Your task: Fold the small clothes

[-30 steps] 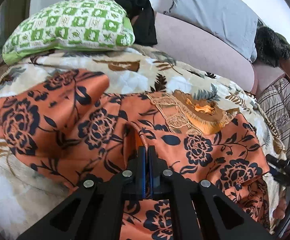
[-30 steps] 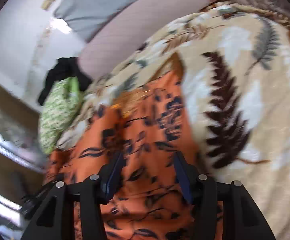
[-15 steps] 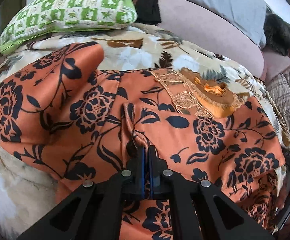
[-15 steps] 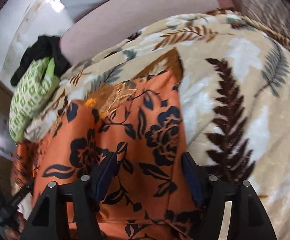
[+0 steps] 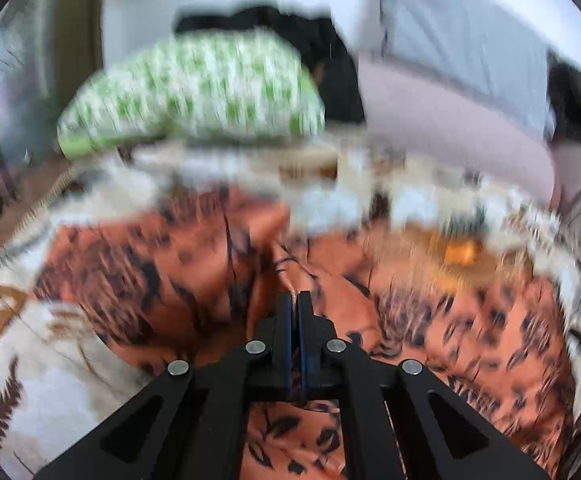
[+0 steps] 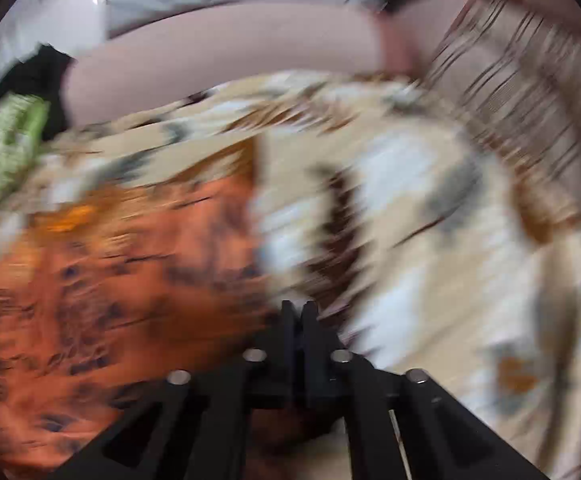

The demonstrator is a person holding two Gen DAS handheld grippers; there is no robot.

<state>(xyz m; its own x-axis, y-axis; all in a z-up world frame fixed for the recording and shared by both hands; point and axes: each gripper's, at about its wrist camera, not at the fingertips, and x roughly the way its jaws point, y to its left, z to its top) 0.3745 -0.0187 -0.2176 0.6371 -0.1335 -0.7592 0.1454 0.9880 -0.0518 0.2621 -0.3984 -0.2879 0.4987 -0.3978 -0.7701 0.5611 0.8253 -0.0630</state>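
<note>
An orange garment with black flowers lies spread on a cream leaf-print blanket. My left gripper is shut on a raised fold of the garment near its lower middle. In the right wrist view the same garment fills the left side. My right gripper has its jaws closed at the garment's right edge, and cloth seems to sit between them, though blur hides the contact. Both views are motion-blurred.
A green-and-white pillow and a black garment lie at the back left. A pink sofa back with a grey cushion runs behind. A striped cloth lies at the right.
My right gripper was open over the garment's right edge and has closed. My left gripper stays shut on the fold. Both cameras are now moving, and the left view has tilted up.
</note>
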